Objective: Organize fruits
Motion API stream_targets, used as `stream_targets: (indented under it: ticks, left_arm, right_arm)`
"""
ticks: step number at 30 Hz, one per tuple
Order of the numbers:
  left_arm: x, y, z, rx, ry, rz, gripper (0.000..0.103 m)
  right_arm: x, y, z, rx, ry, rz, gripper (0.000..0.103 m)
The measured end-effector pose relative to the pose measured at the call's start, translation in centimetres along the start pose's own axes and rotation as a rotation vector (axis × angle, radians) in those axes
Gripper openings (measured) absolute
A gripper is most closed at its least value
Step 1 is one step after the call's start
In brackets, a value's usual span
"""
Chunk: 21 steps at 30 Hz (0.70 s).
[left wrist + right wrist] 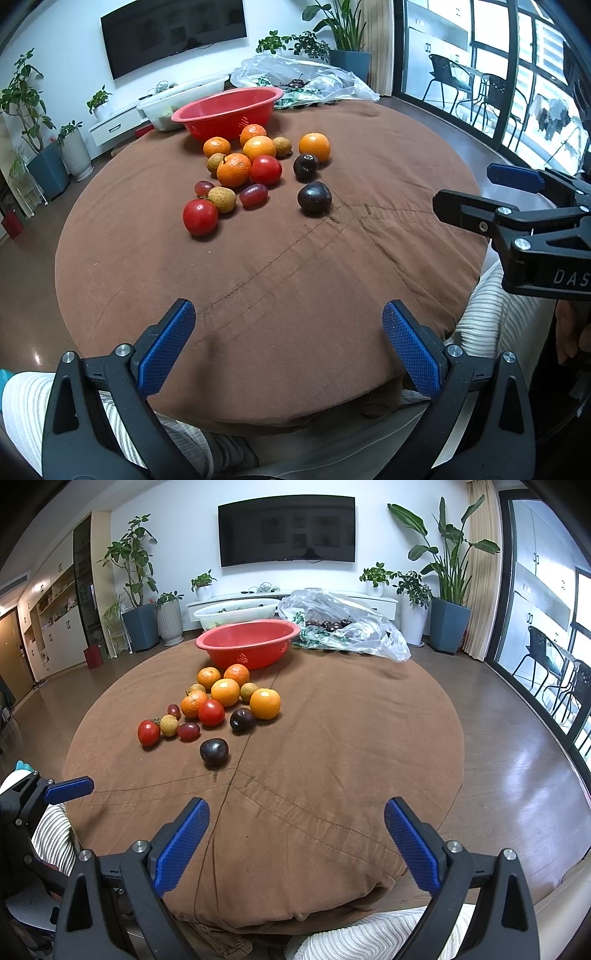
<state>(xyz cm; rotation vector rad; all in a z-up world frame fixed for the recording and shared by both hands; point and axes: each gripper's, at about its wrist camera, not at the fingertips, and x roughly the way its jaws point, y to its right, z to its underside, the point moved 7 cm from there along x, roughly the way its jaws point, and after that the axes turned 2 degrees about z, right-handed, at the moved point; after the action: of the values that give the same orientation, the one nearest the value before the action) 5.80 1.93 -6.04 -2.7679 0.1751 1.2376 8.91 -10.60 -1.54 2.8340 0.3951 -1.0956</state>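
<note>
My left hand-held gripper (289,341) sits at the bottom of its frame, jaws spread wide and empty, over the near edge of the table (295,280) with its brown cloth. My right hand-held gripper (297,836) is the same at the bottom of its own frame: wide apart, nothing between the blue pads (181,843). In the left view the right one also shows at the right edge of the frame.

The fruit lies well ahead of both, in a loose cluster above the middle of each frame and left of centre. Nearest to me is a dark plum (314,197), alone, with a second dark plum (306,167) just behind it. At the left front of the cluster a red tomato (200,216) touches a small tan lychee (222,199), with two reddish grapes (253,195) close by. Behind them a second tomato (266,170) rests against a group of oranges (233,170), and one orange (314,146) sits apart on the right of the group.

Just behind the cluster, in the upper middle of the frame, stands a red basket (248,644); I cannot see its inside. Behind it is a white tub (236,612) with something dark and green inside, too small to tell. To the right of the basket lies a clear plastic bag (354,627) holding dark round fruit.
</note>
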Motion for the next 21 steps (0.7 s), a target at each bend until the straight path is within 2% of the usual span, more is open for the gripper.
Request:
stream_targets:
  ticks: [7,12,21]
  left_arm:
    - [0.1,-1.6,-0.6,-0.058,-0.002,0.011,0.103]
    - [0.4,-3.6,-1.2,-0.101,-0.009,-0.008,0.103]
    - [1.3,-7.0,-3.4,-0.127,-0.002,-0.044,0.103]
  right_arm:
    - [0.2,0.0,-0.1,-0.003,-0.004,-0.002,0.098]
    - [0.5,-0.5,-0.2,-0.002,-0.018,-0.018,0.098]
    - [2.7,-1.6,-2.6,-0.034,-0.015,-0.045,0.098]
